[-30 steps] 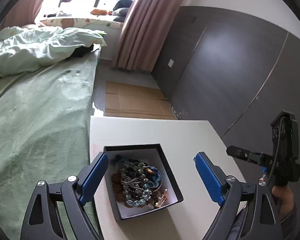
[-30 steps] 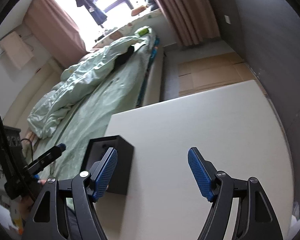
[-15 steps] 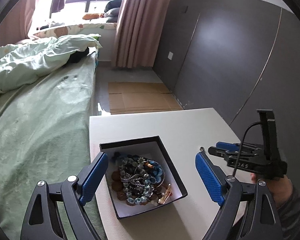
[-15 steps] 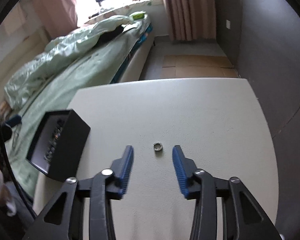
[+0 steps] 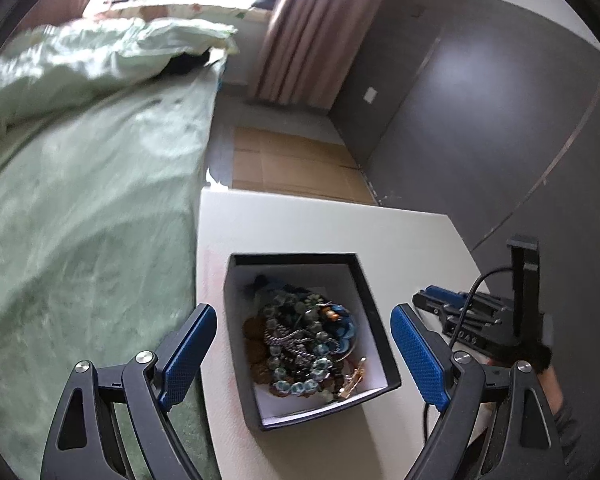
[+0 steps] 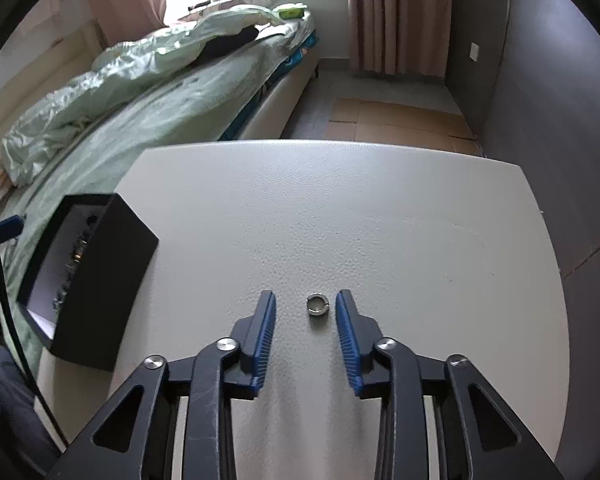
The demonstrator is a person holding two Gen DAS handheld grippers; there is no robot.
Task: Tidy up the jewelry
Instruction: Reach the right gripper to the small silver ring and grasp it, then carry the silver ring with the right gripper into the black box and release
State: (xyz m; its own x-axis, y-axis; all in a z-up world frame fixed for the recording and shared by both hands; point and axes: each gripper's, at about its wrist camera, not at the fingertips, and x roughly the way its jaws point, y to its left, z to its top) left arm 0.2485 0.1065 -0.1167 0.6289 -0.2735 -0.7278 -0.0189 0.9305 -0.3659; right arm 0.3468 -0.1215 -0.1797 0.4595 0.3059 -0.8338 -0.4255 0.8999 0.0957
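Note:
A small silver ring [image 6: 317,304] lies on the white table [image 6: 340,216]. My right gripper [image 6: 306,304] is low over the table, partly open, with the ring between its blue fingertips and touching neither. A black open box [image 5: 308,336] with a white inside holds a heap of bead necklaces and chains [image 5: 300,344]. It also shows in the right wrist view [image 6: 88,280] at the table's left. My left gripper [image 5: 304,344] is wide open above the box and holds nothing. The right gripper shows in the left wrist view [image 5: 456,308] to the right of the box.
A bed with a green cover [image 5: 80,200] runs along the table's left edge. A dark grey wall [image 6: 560,120] stands close on the right. Flat cardboard [image 6: 396,120] lies on the floor beyond the table's far edge.
My right gripper has swung right over the table, dropped toward the ring and narrowed its jaws around it. My left gripper has stayed open above the box with small shifts.

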